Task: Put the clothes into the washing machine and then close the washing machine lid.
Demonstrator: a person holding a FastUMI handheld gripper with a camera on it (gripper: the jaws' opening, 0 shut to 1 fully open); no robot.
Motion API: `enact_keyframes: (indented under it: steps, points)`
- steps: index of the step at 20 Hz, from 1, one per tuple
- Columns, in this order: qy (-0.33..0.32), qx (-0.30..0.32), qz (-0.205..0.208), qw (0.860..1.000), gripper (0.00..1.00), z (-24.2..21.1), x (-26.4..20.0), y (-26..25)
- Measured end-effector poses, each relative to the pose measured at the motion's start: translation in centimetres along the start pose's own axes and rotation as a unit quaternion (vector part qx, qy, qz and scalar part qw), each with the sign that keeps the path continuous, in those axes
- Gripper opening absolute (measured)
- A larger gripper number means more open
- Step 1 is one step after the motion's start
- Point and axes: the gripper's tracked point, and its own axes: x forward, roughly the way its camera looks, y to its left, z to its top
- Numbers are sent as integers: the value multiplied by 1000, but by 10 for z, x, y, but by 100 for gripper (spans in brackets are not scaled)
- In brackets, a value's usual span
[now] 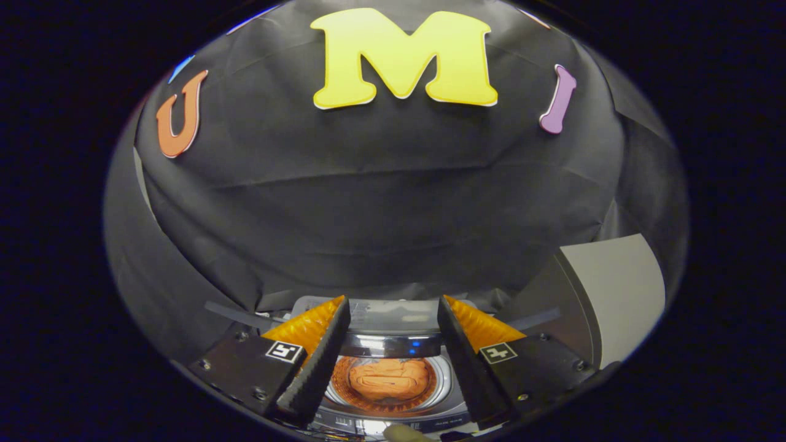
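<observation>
Orange clothes point(388, 379) already bundled down in the washing machine point(393, 353) drum, seen between the fingers.
Tool point(393, 319) is held spread, nothing pinched; the lid point(393, 314), probably light and rigid, is best pushed by its edge.

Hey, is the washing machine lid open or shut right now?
Open: the orange clothes lie uncovered in the drum, seen between the hand-held gripper's open fingers, and the lid stands raised behind.

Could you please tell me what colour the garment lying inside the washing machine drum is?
Orange; the crumpled cloth garment shows in the gripper view, between the open gripper fingers.
</observation>
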Motion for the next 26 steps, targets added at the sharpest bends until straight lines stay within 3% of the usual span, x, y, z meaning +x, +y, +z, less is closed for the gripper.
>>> enact_keyframes:
  steps: [15, 26]
  points:
    - [9, -7, 4, 1000, 90, -35, -20, -1]
    - [64, -4, 14, 998, 90, -92, -34, -4]
